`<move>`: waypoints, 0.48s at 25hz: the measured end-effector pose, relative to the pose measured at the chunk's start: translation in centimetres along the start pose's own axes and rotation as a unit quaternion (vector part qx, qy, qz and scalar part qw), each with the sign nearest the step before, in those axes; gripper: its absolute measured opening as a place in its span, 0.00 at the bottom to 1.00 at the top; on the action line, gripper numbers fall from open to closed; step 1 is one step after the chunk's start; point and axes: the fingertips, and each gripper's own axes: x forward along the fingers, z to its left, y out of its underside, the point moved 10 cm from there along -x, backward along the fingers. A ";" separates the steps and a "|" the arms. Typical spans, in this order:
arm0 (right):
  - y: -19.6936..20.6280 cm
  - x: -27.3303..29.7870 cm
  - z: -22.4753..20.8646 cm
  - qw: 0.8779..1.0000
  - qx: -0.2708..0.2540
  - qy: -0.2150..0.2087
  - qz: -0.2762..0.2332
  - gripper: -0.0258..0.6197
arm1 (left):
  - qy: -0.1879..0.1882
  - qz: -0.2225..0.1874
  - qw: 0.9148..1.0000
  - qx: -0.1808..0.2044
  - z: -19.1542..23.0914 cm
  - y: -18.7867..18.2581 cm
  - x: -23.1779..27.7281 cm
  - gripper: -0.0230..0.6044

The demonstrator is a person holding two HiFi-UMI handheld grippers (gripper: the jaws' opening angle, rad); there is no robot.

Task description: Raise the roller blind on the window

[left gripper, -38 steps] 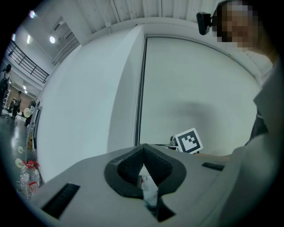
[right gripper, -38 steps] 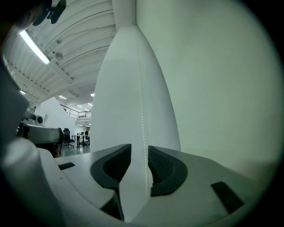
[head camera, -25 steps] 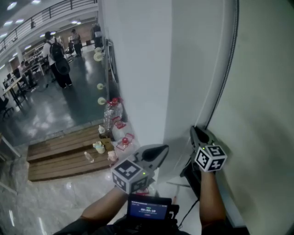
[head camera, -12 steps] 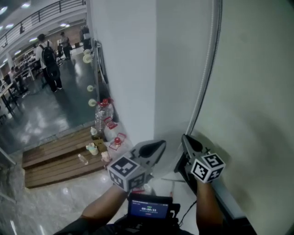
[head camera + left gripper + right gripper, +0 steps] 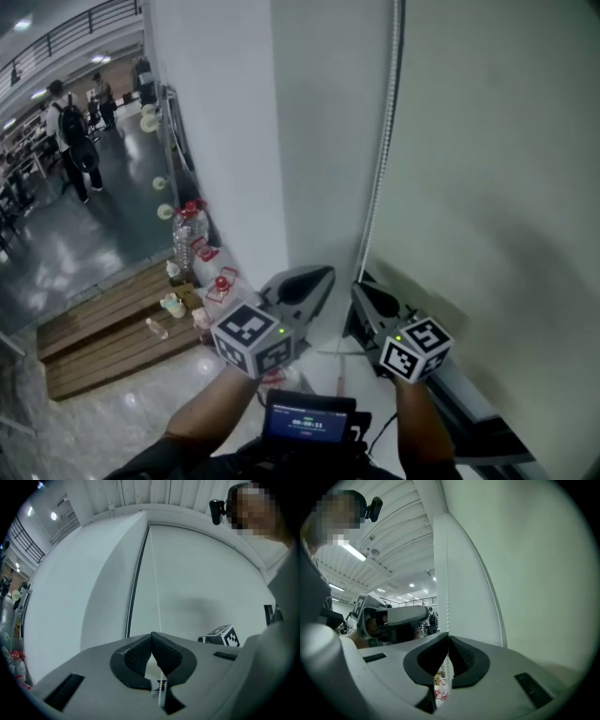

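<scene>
Left claw (image 5: 151,638) and right claw (image 5: 448,638) were both clenched on the bead chain (image 5: 447,597) rising toward twelve o'clock. A jerky pull could slip the beads free.

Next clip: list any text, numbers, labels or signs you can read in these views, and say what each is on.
Nothing here can be read for certain.
Small screen, bottom of the head view: a row of light digits, too small to read.
Marker cubes on the left gripper and right gripper: black-and-white square patterns only, no letters.
Bottles by the wall: any labels are too small to read.
</scene>
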 end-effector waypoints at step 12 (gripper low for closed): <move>0.1 -0.9 2.0 1.000 -0.014 0.001 0.009 0.04 | 0.063 0.016 0.998 0.003 -1.5 -0.7 2.5 0.21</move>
